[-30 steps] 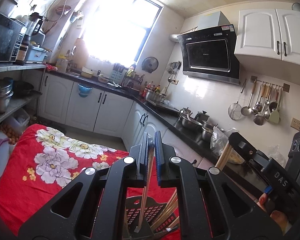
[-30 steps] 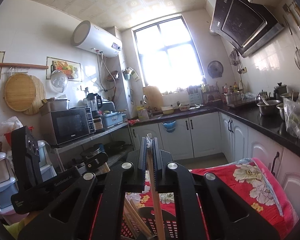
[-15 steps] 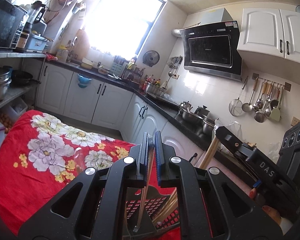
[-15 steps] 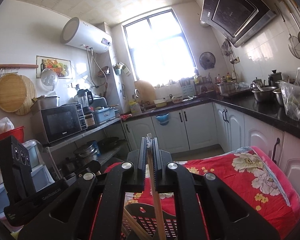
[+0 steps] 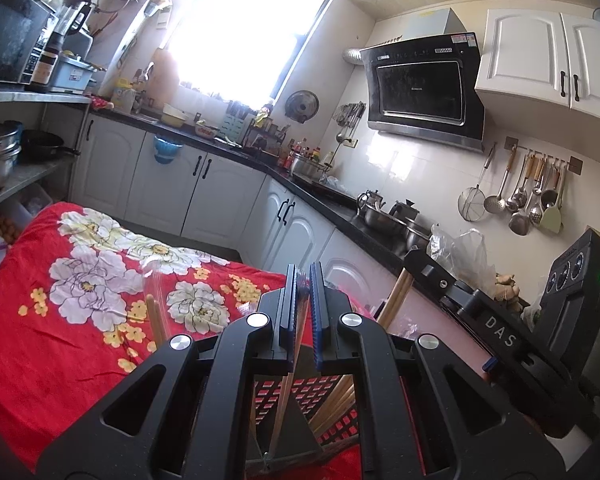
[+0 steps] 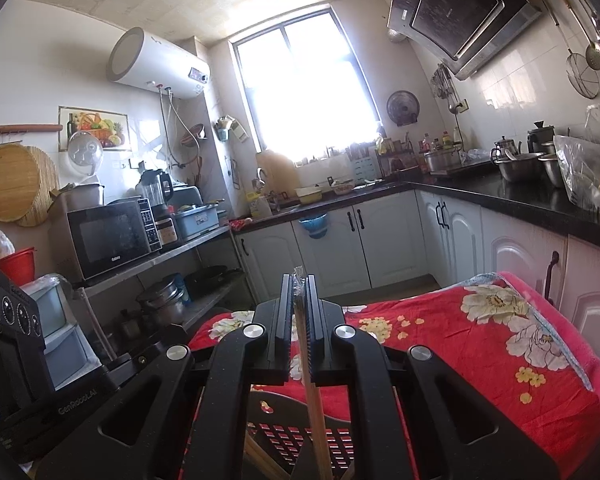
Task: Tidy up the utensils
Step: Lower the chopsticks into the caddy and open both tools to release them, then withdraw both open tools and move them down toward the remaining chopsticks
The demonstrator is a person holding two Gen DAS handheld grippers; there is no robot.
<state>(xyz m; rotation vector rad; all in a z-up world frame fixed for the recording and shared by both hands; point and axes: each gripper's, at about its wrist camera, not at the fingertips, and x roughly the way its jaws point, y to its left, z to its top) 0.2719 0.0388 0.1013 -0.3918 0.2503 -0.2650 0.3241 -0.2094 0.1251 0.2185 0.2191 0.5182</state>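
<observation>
Both grippers have sunk toward the dark slotted utensil holder at the near edge of the red floral cloth. Left gripper and right gripper each stay clamped on a wrapped chopstick pair, tips entering the holder; release seems next.

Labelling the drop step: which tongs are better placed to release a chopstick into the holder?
Probably left. Left tongs hold their chopstick tip-down inside the black holder; the right chopstick's tip runs out of frame.
</observation>
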